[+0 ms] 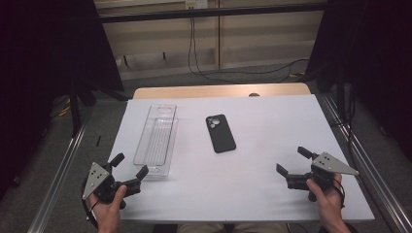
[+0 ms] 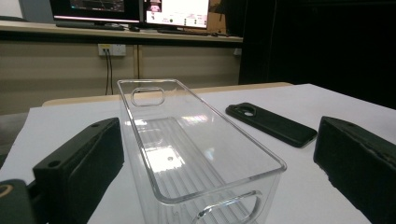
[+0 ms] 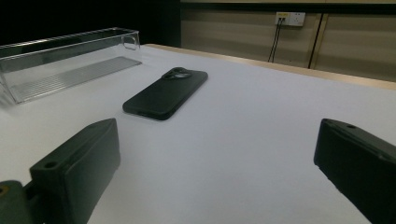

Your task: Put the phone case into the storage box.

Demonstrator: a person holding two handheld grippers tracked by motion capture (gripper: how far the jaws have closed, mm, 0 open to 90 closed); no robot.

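From the high view we see the left gripper (image 1: 130, 166) with jaws spread, right at the near end of the clear tray (image 1: 156, 141). The right gripper (image 1: 294, 161), also spread and holding nothing, sits well apart from the black phone (image 1: 220, 133), which lies face down on the white table (image 1: 272, 126), right of the tray.

In the left gripper view our jaws flank the tray's (image 2: 196, 154) near end without touching; the phone (image 2: 271, 123) lies beyond.

In the right gripper view we look toward the phone (image 3: 166, 93), the tray (image 3: 65, 60) behind it.
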